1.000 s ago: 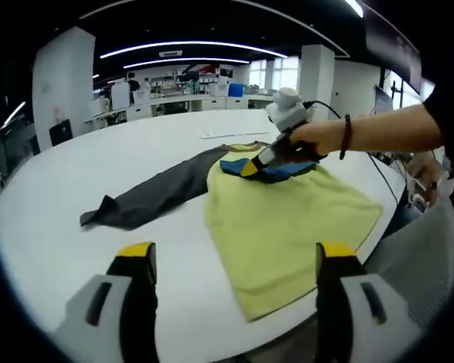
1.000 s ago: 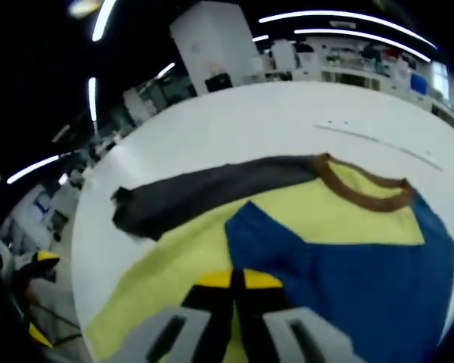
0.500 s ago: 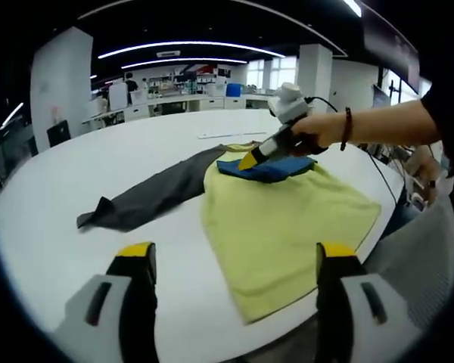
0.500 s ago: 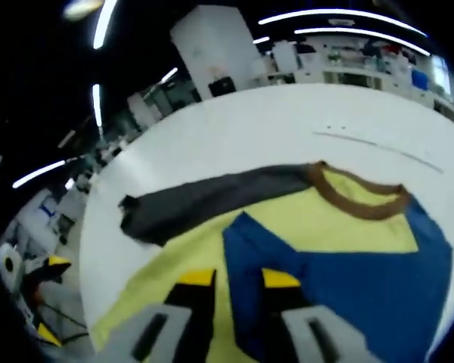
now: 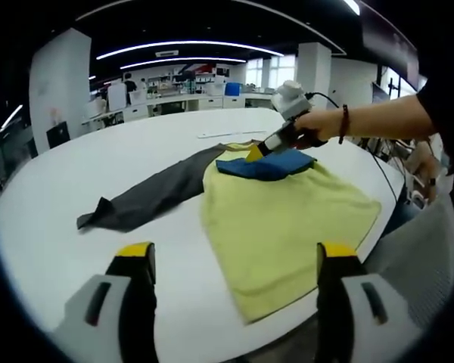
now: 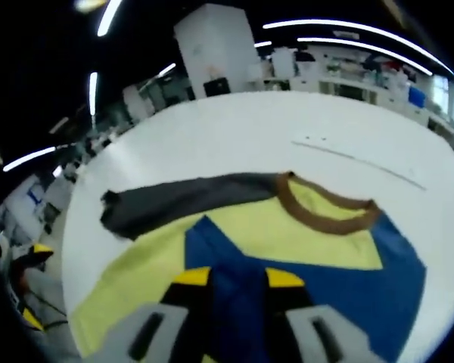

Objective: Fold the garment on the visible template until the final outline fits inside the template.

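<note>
The garment [image 5: 287,219] lies flat on a round white table [image 5: 98,166], its yellow body near the table's edge and its brown collar [image 6: 321,215] farther in. A dark grey sleeve [image 5: 151,193] stretches straight out from the collar; the blue sleeve [image 5: 268,164] is folded across the chest beside the collar. The right gripper [image 6: 238,278] hovers over that blue sleeve, jaws apart. The left gripper [image 5: 231,253] is spread wide over the table before the hem. Strip lights and benches lie beyond the table.

Yellow garment [image 5: 287,215] on white table [image 5: 98,166], blue sleeve [image 5: 266,164] folded over.
</note>
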The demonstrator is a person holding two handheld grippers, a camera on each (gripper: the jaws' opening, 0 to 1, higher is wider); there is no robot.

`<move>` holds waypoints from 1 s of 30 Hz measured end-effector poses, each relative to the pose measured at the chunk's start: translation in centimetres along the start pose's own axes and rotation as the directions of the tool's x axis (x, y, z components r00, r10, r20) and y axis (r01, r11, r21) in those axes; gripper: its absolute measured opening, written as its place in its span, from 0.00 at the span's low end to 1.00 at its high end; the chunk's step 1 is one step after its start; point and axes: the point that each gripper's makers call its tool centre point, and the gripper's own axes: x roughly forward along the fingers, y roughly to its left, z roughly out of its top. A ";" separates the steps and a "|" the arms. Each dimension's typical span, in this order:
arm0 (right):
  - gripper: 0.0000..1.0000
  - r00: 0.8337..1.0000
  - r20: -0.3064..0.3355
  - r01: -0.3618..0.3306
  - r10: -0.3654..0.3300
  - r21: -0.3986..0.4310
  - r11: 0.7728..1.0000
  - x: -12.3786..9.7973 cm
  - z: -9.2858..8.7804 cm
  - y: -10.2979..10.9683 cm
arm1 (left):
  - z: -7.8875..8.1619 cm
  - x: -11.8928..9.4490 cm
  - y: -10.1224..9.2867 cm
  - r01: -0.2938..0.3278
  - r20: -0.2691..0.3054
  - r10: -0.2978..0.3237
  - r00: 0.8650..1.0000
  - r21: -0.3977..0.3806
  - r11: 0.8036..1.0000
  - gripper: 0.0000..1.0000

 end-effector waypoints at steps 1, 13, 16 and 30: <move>0.22 1.000 -0.002 -0.002 0.002 0.004 1.000 0.0 -0.1 0.1 | 0.1 0.1 -0.2 0.000 -0.001 0.000 1.000 0.001 1.000 0.85; 0.05 1.000 0.007 -0.005 0.005 0.109 0.994 0.7 -0.7 0.6 | 0.0 0.0 -0.1 -0.005 -0.007 0.005 1.000 0.001 1.000 0.84; 0.02 1.000 0.008 -0.009 0.008 0.110 0.994 0.8 -0.7 0.7 | -0.1 -0.1 0.1 -0.006 -0.009 0.006 1.000 0.002 1.000 0.84; 0.00 0.992 0.057 -0.114 0.109 0.091 0.989 -0.2 -0.2 4.3 | 0.0 -0.1 0.1 0.000 -0.004 0.000 1.000 0.010 1.000 0.84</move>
